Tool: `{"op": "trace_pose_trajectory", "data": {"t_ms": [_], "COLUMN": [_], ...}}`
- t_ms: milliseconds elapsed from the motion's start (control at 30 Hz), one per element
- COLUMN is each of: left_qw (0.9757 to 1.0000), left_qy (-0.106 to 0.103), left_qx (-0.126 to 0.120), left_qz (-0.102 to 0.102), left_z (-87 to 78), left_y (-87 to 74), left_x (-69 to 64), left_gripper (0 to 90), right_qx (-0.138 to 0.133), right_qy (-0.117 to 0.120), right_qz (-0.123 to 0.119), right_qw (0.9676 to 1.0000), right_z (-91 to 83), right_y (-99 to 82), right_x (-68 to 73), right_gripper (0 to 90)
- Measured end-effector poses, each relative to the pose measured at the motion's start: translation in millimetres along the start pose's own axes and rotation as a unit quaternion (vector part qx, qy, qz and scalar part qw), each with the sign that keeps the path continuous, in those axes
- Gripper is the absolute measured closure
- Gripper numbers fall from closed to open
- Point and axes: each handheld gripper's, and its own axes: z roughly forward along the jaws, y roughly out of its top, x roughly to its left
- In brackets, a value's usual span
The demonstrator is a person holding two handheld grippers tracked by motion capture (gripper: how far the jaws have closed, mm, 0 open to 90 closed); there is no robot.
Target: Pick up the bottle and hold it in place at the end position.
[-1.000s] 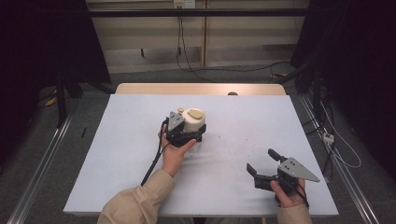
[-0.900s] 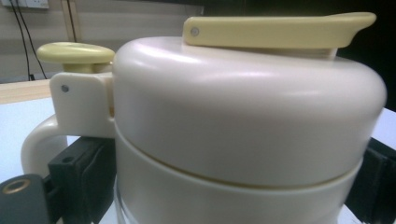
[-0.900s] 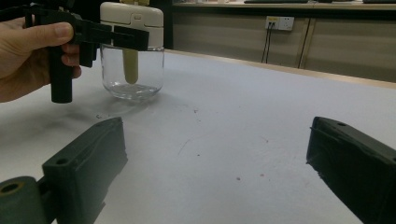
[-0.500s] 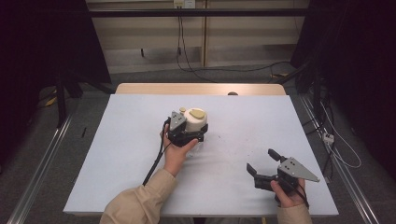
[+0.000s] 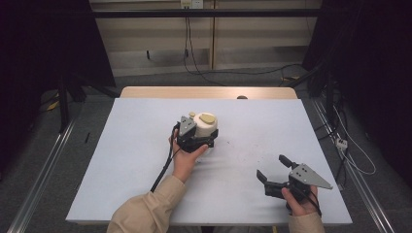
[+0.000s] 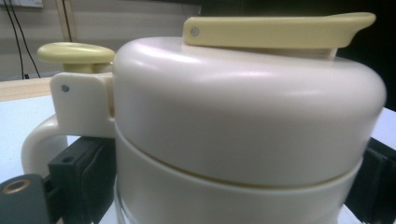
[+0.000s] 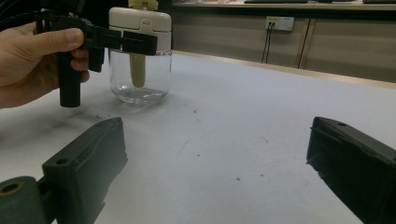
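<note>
Near the table's middle: a jug (image 5: 206, 127) with a cream upper body, clear glass base and pale yellow lid stands upright on the white table (image 5: 121, 160).
Jug contents: through the glass in the right gripper view, the jug (image 7: 140, 51) looks empty of liquid; a pale yellow stem hangs down inside it.
Jug details: in the left gripper view the jug (image 6: 243, 126) shows a cream handle at the left with a yellow thumb tab above it and a flat yellow lid with a spout lip at the right.
Left gripper: the left gripper (image 5: 197, 138) has its black jaws pinching the jug, one on each side of the cream collar just above the glass; the left hand (image 5: 187, 158) grips it from the near side.
Right gripper: the right gripper (image 5: 274, 172) is held in the right hand (image 5: 301, 204) near the table's front right corner, jaws spread wide with nothing between them, well apart from the jug.
Open room: bare tabletop lies between the two grippers and along the left side; the right gripper sits close to the front and right edges.
Far edge: a wooden strip (image 5: 209, 92) runs along the table's far side.
Hard to make out: the jug's bottom is cut off in the left gripper view, and small dark specks on the tabletop (image 7: 238, 178) cannot be identified.
</note>
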Motion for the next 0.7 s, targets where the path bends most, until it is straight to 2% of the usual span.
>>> {"op": "trace_pose_trajectory", "data": {"t_ms": [167, 333, 700], "left_qw": [1.0, 0.9999, 0.9999], "left_qy": [0.004, -0.002, -0.002], "left_qx": [0.004, 0.003, 0.008], "left_qz": [0.003, 0.011, 0.014], "left_z": [3.2, 5.6, 10.9], "left_y": [0.5, 2.7, -0.2], "left_x": [-1.8, -6.3, -11.2], "left_gripper": [6.4, 6.3, 6.3], "right_qx": [0.0, -0.001, -0.001], "right_qy": [0.0, 0.0, 0.001], "right_qz": [-0.001, -0.001, -0.001], "right_qw": [1.0, 1.0, 1.0], "right_z": [0.0, -0.2, -0.2], "right_y": [0.1, 0.0, 0.2], "right_x": [0.1, -0.2, 0.2], "right_gripper": [4.0, 4.0, 4.0]}}
